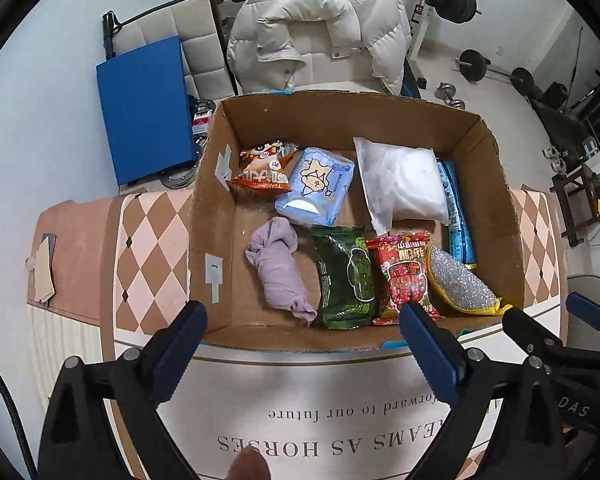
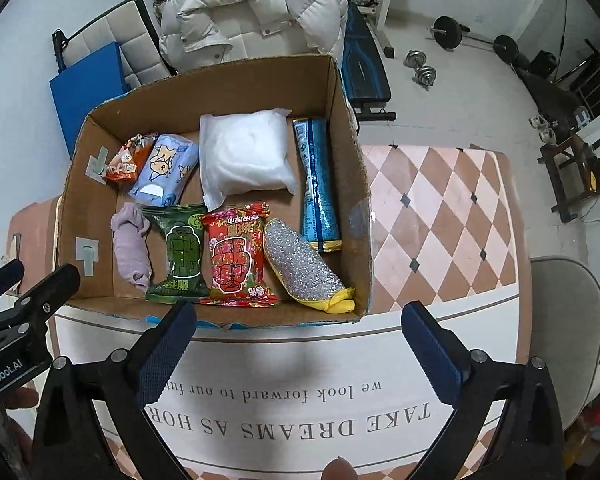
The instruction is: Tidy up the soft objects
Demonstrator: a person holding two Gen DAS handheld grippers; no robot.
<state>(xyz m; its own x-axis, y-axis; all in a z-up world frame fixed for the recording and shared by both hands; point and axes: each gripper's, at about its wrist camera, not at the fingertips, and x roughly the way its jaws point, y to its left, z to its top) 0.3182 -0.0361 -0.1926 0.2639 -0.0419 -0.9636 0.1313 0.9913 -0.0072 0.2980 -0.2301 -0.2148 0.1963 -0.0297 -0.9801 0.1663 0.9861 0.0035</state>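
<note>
A cardboard box [image 1: 208, 208] [image 2: 352, 176] stands on the table and holds several soft items: a lilac rolled cloth [image 1: 278, 270] [image 2: 130, 246], a green packet [image 1: 346, 278] [image 2: 180, 252], a red packet [image 1: 404, 276] [image 2: 236, 256], a silver-and-yellow scrubber [image 1: 460, 280] [image 2: 304, 266], a white pouch [image 1: 404, 184] [image 2: 244, 156], a blue tissue pack [image 1: 316, 186] [image 2: 166, 170], an orange snack bag [image 1: 262, 172] [image 2: 126, 158] and a long blue packet [image 1: 458, 216] [image 2: 316, 184]. My left gripper [image 1: 302, 314] is open and empty just in front of the box. My right gripper [image 2: 300, 314] is open and empty at the box's near edge.
The table wears a checkered cloth [image 2: 440, 216] with a white printed panel [image 2: 300, 392]. Behind the box are a chair with a white puffer jacket [image 1: 320, 28], a blue board [image 1: 144, 108] and weights on the floor [image 2: 420, 68]. A grey chair [image 2: 568, 320] stands at the right.
</note>
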